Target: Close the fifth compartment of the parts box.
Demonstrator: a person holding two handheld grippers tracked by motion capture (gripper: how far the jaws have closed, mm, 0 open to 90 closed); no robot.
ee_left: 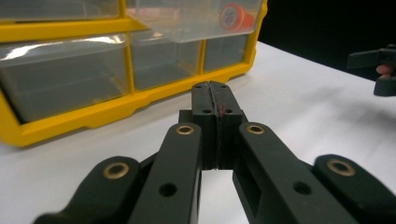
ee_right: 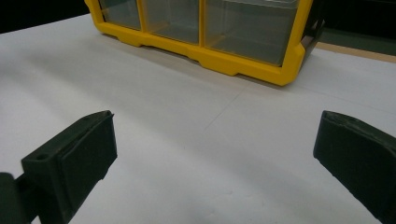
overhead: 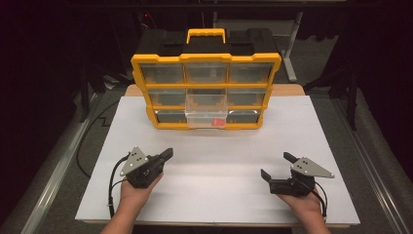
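You are facing a yellow organizer [overhead: 205, 90] standing upright at the far side of the white table [overhead: 214, 165], and its bottom-middle drawer [overhead: 206, 114] is sticking out toward you, a clear plastic tray whose long axis is running from the cabinet straight at your seat. A small orange-red cap [overhead: 218, 122] is lying inside it at the front right corner; the left gripper view is showing it through the transparent wall as a ribbed round disc [ee_left: 232, 17].

The drawer is lying ahead of and between both hands, well apart from each. Your left tongs [overhead: 167, 154] are sitting clenched, pads pressed together with nothing between them, and pointing up and rightward, roughly toward the drawer front. Your right tongs [overhead: 278, 165] are resting released, jaws spread wide, empty, above bare table. Judging by position, the left hand is lying somewhat nearer, and a push with closed pads looks like the move at stake.

The frame is glossy hard plastic; the drawers are smooth, thin-walled, see-through and likely slippery.
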